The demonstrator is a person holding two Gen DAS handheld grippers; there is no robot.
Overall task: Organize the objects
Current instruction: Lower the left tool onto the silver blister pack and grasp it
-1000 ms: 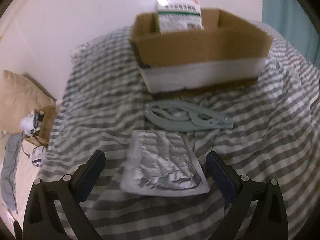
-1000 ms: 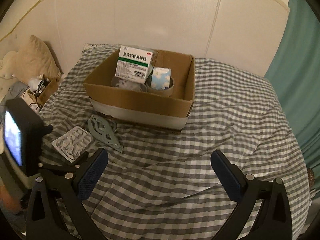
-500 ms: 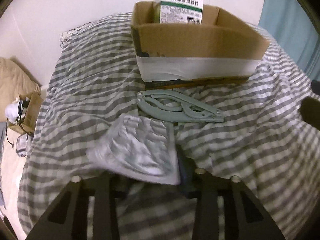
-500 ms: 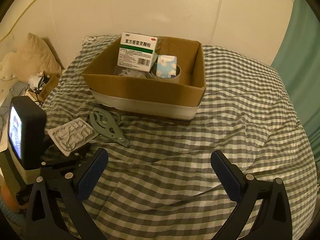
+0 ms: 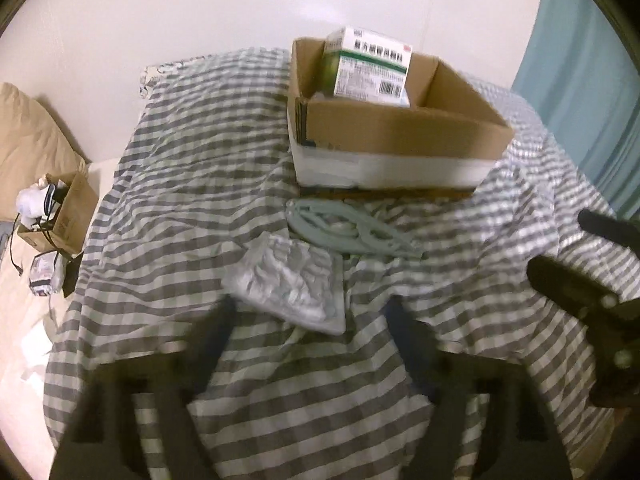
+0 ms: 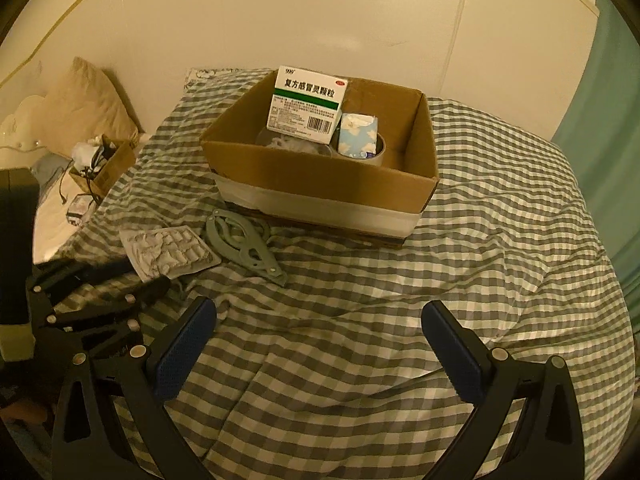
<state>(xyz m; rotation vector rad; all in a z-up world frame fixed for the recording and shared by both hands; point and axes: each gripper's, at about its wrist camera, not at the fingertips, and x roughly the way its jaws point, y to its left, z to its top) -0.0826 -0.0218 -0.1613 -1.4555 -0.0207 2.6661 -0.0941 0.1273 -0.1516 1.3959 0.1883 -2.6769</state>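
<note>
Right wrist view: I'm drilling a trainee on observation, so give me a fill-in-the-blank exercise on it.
1. The medicine carton stands inside the ___.
2. The blister pack lies on the bed beside the grey ___.
3. The right tongs are ___ and hold nothing.
Missing words: cardboard box; hanger; open.

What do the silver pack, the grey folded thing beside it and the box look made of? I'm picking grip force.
Silver pack: crinkled foil over plastic blisters, shiny, probably thin and crushable.
Grey folded thing: seemingly rigid matte plastic, flat arms joined by rivets.
Box: brown corrugated cardboard, matte, with a white band around its base.
</note>
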